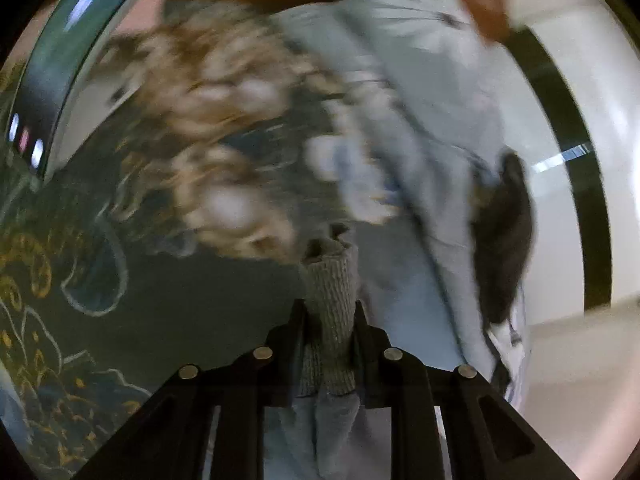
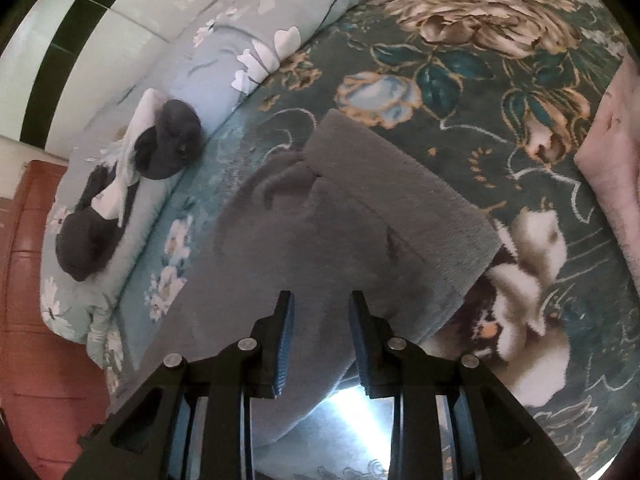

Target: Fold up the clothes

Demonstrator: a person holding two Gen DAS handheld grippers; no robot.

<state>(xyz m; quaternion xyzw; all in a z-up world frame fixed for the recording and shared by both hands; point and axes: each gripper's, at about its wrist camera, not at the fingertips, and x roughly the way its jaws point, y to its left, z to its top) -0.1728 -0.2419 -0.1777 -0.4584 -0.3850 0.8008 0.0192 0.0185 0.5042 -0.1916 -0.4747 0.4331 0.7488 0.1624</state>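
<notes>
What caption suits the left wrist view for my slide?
Left tongs shut on a grey ribbed cuff above the floral blanket.

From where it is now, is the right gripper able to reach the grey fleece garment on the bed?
Probably yes. The right gripper hangs over the grey fleece garment with jaws apart and empty, and nothing lies between them.

No readable text, labels, brands, numbers or signs in either view. The screen (image 1: pixel 52 80) at the left edge of the left wrist view shows only blurred coloured blobs and a pale blue patch, nothing legible. The bedspread (image 2: pixel 460 92) and the quilt (image 2: pixel 224 52) carry flower prints only, no lettering. The grey garment (image 2: pixel 360 208) has no visible tag or logo.
</notes>
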